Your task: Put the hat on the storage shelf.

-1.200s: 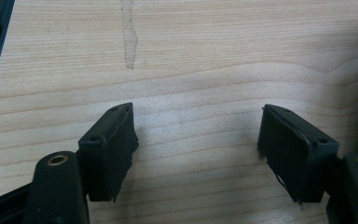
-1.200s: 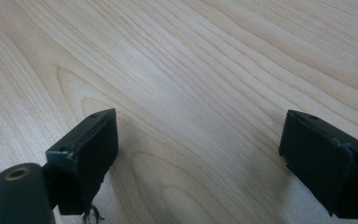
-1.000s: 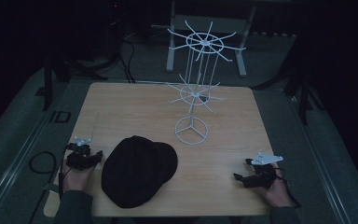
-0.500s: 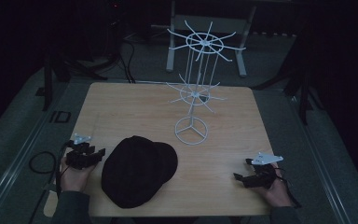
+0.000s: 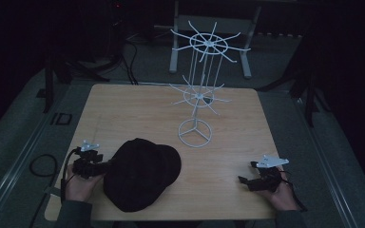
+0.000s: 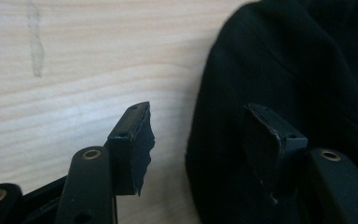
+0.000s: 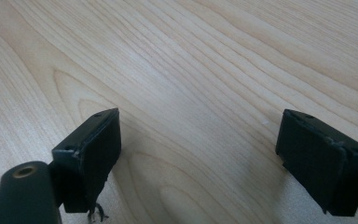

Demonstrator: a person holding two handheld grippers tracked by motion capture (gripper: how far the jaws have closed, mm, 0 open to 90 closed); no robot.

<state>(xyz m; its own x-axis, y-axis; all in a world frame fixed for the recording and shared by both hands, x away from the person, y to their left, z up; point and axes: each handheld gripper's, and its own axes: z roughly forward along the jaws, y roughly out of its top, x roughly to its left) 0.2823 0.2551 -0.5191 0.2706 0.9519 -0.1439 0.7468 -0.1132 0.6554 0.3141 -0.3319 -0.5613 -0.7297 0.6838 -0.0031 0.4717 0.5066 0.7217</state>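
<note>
Left gripper (image 5: 105, 166) spread at the edge of the black cap (image 5: 142, 173) lying near the front of the desk (image 5: 138, 107), right gripper (image 5: 245, 181) spread over bare wood, well apart.

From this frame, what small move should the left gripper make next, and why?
Probably ease the left gripper a little further onto the black cap and close. In the left gripper view its jaws stand open, one over bare wooden table, the other over the cap's fabric, so the cap's edge lies between them but is not yet pinched.
</note>
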